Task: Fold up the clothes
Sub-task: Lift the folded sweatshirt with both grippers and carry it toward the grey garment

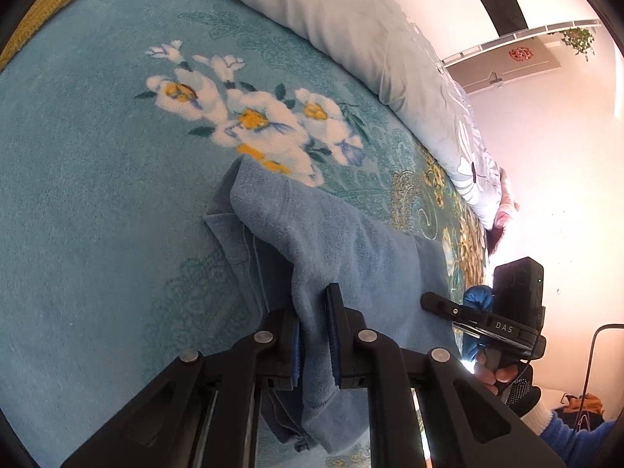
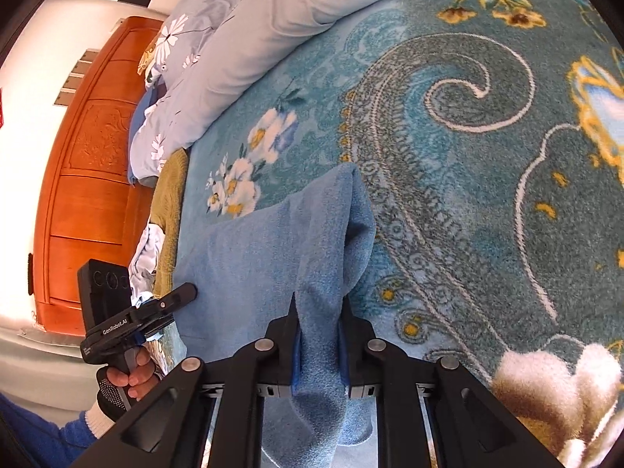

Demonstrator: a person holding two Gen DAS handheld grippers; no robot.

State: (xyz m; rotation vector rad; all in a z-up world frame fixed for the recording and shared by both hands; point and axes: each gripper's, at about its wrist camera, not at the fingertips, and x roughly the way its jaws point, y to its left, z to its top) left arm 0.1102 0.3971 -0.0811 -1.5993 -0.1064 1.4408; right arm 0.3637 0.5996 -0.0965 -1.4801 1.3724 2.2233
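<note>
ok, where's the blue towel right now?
The blue towel lies on the teal floral blanket, bottom centre in both wrist views, its near edge pinched by the left hand-held gripper and the right hand-held gripper.

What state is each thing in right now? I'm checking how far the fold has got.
Blue towel: partly lifted off the blanket, pinched at two spots, far end resting on it.
Left gripper: shut on the towel.
Right gripper: shut on the towel.
Floral blanket: spread flat.
Grey quilt: bunched along the blanket's far edge.
</note>
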